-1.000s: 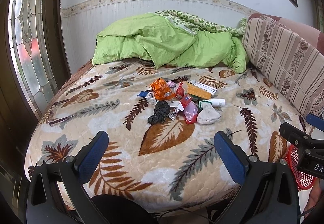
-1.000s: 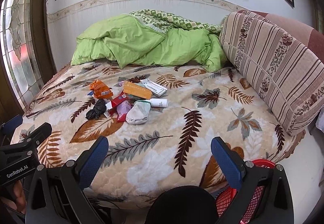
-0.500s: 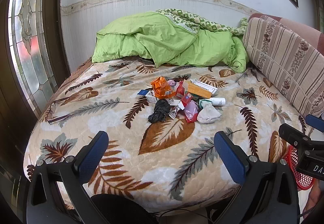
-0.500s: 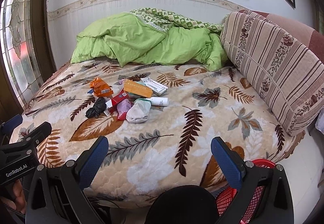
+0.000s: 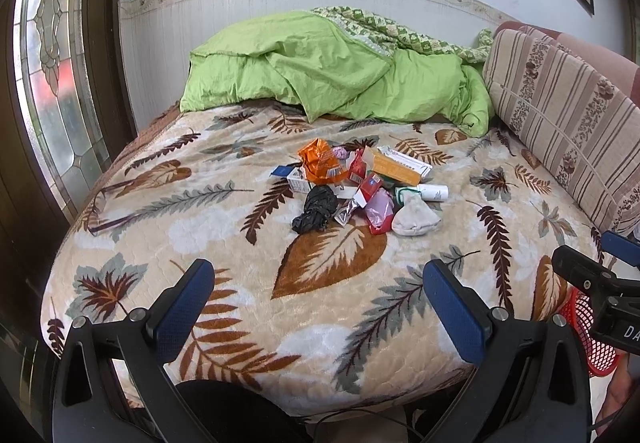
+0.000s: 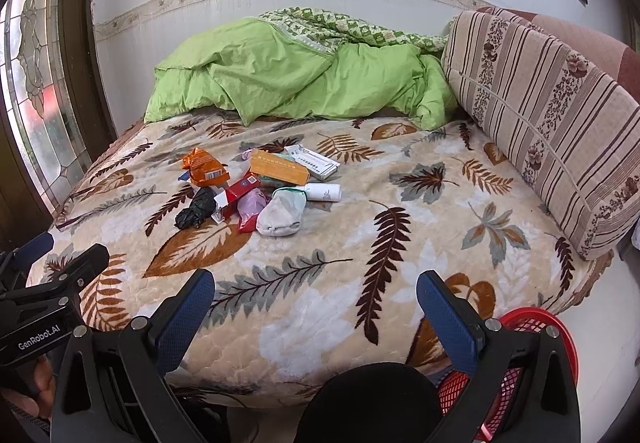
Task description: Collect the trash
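Observation:
A heap of trash lies mid-bed: an orange wrapper (image 5: pixel 320 165), a black crumpled bag (image 5: pixel 316 209), a red packet (image 5: pixel 370 189), a pink bag (image 5: pixel 380 209), a white wad (image 5: pixel 414 219), a yellow box (image 5: pixel 394 167) and a white tube (image 5: pixel 434 192). The same heap shows in the right wrist view, with the orange wrapper (image 6: pixel 204 167) and white wad (image 6: pixel 280 213). My left gripper (image 5: pixel 318 299) is open and empty at the bed's near edge. My right gripper (image 6: pixel 316 307) is open and empty to its right. A red mesh basket (image 6: pixel 532 327) stands on the floor below it.
The bed has a leaf-print cover (image 5: pixel 200 203). A green quilt (image 5: pixel 332 71) is bunched at the back. A striped headboard cushion (image 6: pixel 540 115) runs along the right. A stained-glass window (image 5: pixel 52 83) is at the left.
Both grippers have drifted slightly nearer the bed and lower; the heap sits a little higher in view. Nothing was touched and both stay open.

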`<state>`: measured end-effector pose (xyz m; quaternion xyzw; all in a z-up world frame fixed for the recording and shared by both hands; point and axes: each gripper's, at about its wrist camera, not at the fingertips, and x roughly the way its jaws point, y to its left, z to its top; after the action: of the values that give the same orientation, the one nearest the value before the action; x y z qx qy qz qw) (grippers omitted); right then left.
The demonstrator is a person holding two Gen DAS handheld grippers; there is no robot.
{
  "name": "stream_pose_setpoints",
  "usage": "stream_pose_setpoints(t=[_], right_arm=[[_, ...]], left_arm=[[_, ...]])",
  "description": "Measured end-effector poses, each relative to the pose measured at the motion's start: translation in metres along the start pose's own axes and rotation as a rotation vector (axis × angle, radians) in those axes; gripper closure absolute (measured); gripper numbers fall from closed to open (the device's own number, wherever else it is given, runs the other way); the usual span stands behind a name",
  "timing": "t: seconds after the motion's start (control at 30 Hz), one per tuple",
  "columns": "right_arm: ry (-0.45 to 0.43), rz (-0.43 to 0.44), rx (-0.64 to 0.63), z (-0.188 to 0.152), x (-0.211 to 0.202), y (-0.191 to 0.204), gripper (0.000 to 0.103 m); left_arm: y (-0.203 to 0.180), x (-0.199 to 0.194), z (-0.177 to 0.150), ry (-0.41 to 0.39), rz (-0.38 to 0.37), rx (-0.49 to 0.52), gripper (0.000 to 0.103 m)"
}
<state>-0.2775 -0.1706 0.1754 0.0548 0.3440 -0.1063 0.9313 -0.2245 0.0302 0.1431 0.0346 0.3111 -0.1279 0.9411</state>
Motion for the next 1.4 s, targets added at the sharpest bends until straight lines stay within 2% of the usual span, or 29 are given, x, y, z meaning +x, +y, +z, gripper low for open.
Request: stream_pose_setpoints(t=[0.17, 0.3, 0.4, 0.67, 0.8, 0.87, 0.97, 1.03, 1.1, 1.17, 1.2, 1.27, 1.3, 1.4], right_arm=[[0.036, 0.038, 0.013, 0.001, 0.013, -0.001, 0.001], [0.094, 0.143, 0.036, 0.009, 0.036, -0.003, 0.002], [0.155, 0.216, 0.091, 0.015, 0.062, -0.006, 0.007], [0.22, 0.235, 0.121, 0.037, 0.127, 0.002, 0.017], [0.252, 0.245, 0.173, 0.051, 0.164, 0.0, 0.021], [0.274, 0.247, 0.196, 0.054, 0.185, 0.0, 0.026], [0.297, 0.246, 0.221, 0.056, 0.213, 0.002, 0.027], [0.314, 0.235, 0.222, 0.054, 0.227, 0.004, 0.029], [0.342, 0.24, 0.232, 0.051, 0.242, 0.005, 0.036], [0.368, 0.251, 0.238, 0.046, 0.253, 0.008, 0.052], [0.372, 0.253, 0.239, 0.043, 0.255, 0.008, 0.055], [0.359, 0.249, 0.24, 0.039, 0.255, 0.007, 0.063], [0.351, 0.253, 0.241, 0.038, 0.254, 0.006, 0.065], [0.319, 0.261, 0.239, 0.033, 0.246, 0.002, 0.075]], left_arm=[[0.007, 0.018, 0.007, 0.044, -0.023, -0.02, 0.0], [0.017, 0.043, 0.015, 0.087, -0.027, -0.046, 0.0], [0.027, 0.07, 0.023, 0.127, -0.031, -0.072, 0.0], [0.036, 0.137, 0.046, 0.188, -0.057, -0.096, 0.002], [0.036, 0.175, 0.054, 0.232, -0.065, -0.109, 0.017], [0.037, 0.196, 0.055, 0.253, -0.074, -0.116, 0.018], [0.036, 0.219, 0.054, 0.268, -0.084, -0.129, 0.021], [0.034, 0.231, 0.052, 0.275, -0.081, -0.12, 0.029], [0.034, 0.244, 0.049, 0.301, -0.102, -0.124, 0.044], [0.035, 0.249, 0.047, 0.305, -0.132, -0.139, 0.049], [0.034, 0.249, 0.047, 0.297, -0.144, -0.136, 0.057], [0.029, 0.247, 0.047, 0.278, -0.145, -0.108, 0.064], [0.027, 0.245, 0.046, 0.268, -0.137, -0.098, 0.067], [0.023, 0.237, 0.044, 0.247, -0.128, -0.082, 0.067]])
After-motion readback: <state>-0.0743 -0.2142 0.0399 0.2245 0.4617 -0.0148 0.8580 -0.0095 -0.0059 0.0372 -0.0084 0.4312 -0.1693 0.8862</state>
